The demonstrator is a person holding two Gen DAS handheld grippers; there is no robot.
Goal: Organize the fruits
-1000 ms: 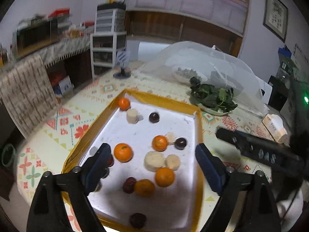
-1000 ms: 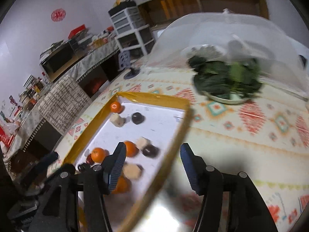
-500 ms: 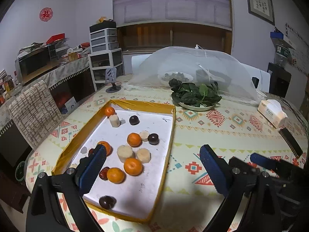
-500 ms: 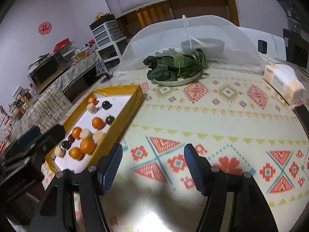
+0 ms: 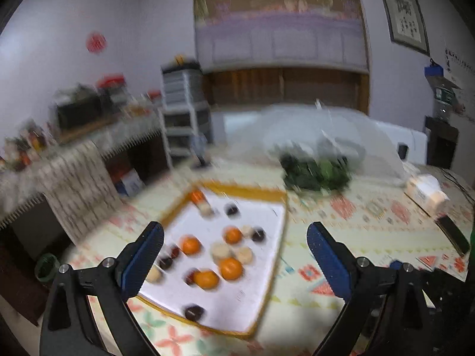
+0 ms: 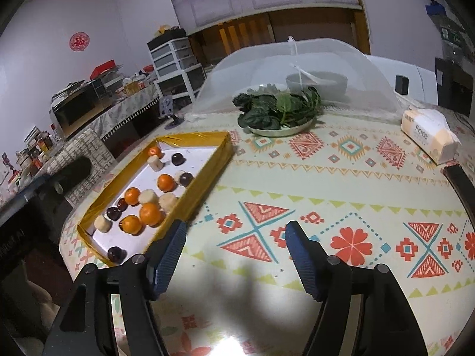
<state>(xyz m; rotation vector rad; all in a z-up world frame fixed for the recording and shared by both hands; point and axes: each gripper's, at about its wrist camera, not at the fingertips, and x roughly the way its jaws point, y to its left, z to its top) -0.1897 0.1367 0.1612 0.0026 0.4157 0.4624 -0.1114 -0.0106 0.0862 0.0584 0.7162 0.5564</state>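
While both grippers hang empty, left gripper (image 5: 234,246) spread wide, right gripper (image 6: 236,255) jaws just widening, tangerines (image 6: 150,213) sit mixed in yellow-rimmed tray (image 6: 204,175), far-left; light, round, roll-prone, soft-skinned, so pinch across the middle.

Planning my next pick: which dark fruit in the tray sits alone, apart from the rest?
The dark fruit at the tray's near corner; the others lie up among the oranges.

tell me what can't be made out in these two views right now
- Left wrist view: motion blur smears the tray fruit and the greens.
- Right wrist view: mesh food cover veils the bowl; contents unseen.
- Dark object cut by the right edge.
- Pale fruit chunks: kind unclear.
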